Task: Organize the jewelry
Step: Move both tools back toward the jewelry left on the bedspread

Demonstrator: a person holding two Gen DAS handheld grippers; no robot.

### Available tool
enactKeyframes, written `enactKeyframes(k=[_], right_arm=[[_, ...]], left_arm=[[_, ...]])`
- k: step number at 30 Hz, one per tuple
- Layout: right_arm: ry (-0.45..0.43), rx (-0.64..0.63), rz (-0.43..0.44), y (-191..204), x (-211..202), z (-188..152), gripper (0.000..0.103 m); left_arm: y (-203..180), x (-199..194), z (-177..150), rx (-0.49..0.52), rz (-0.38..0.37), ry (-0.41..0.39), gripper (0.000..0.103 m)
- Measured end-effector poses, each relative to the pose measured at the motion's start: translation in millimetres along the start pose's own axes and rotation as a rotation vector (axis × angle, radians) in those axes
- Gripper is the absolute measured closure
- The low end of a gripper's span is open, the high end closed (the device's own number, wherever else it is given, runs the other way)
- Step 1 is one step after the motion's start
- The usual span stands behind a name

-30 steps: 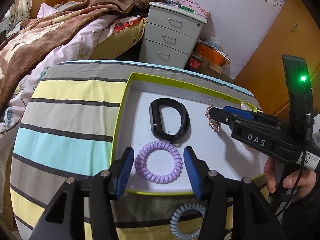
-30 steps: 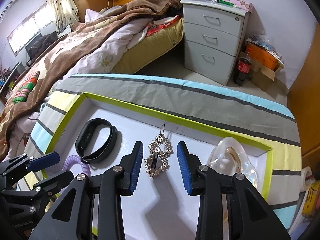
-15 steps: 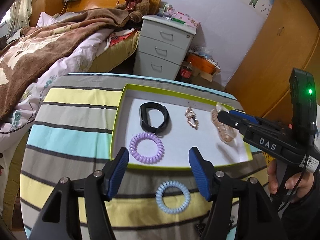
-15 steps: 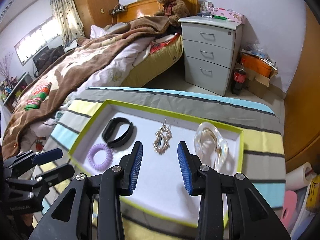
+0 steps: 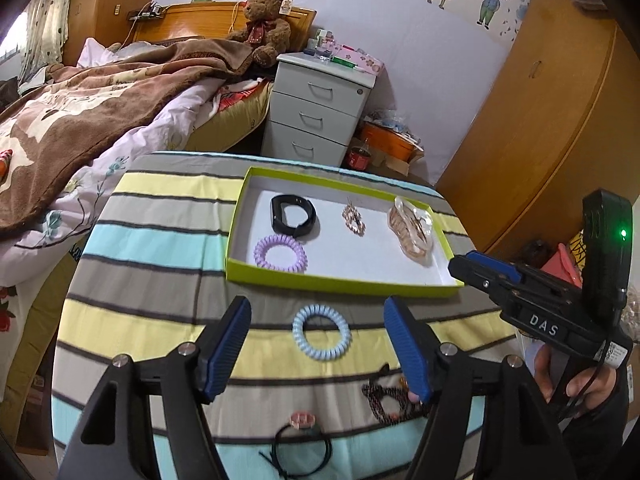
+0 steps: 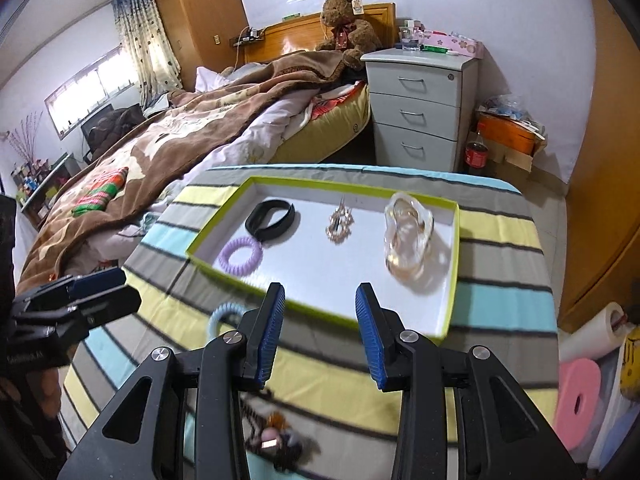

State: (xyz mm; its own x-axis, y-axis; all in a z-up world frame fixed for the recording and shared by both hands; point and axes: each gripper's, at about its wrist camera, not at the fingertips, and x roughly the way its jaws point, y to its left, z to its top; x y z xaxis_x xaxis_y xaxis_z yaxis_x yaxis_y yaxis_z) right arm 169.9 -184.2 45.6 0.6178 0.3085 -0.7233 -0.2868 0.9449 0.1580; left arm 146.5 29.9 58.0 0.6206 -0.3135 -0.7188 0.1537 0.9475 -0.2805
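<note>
A green-rimmed white tray (image 5: 340, 283) (image 6: 450, 280) on the striped table holds a black band (image 5: 292, 218) (image 6: 271, 218), a purple coil hair tie (image 5: 280, 253) (image 6: 241, 256), a gold hair clip (image 5: 353, 220) (image 6: 340, 222) and a clear claw clip (image 5: 414, 228) (image 6: 406, 236). In front of the tray lie a light blue coil tie (image 5: 321, 337) (image 6: 219, 316), a dark braided tie (image 5: 386, 398) (image 6: 276, 436) and a black elastic with a pink charm (image 5: 302, 436). My left gripper (image 5: 318, 346) is open above the blue tie. My right gripper (image 6: 320, 328) is open and empty at the tray's near edge.
The striped table (image 5: 160, 248) stands beside a bed with a brown blanket (image 5: 80, 112). A grey drawer unit (image 5: 320, 108) stands behind, a wooden wardrobe (image 5: 540, 120) on the right. A paper roll (image 6: 592, 336) and pink ring (image 6: 578, 400) lie at the right of the table.
Both grippers have pulled back and up from the tray. The purple tie and gold clip stay in the tray. The blue tie now lies between my left fingers.
</note>
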Motion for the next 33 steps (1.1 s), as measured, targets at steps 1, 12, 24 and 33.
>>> enactKeyframes(k=[1,12,24,33], right_arm=[[-0.002,-0.005,-0.003,1.5,-3.1,-3.7,0.065],[0.018,0.036,0.072,0.5,-19.0,-61.3,0.058],[0.058,0.049,0.091,-1.7,-9.7,-100.5,0.058],[0.082,0.022,0.110,7.8,0.2,-105.1,0.057]], left_arm=[[0.2,-1.5,-2.5,0.001,-0.001,-0.001,0.032],[7.7,-19.2,-42.0,-0.036,-0.018,-0.003,0.030],[3.6,-25.9,-70.7,0.003,-0.023,0.018,0.027],[8.2,-22.6,-80.7,-0.007,-0.020,0.039,0.027]])
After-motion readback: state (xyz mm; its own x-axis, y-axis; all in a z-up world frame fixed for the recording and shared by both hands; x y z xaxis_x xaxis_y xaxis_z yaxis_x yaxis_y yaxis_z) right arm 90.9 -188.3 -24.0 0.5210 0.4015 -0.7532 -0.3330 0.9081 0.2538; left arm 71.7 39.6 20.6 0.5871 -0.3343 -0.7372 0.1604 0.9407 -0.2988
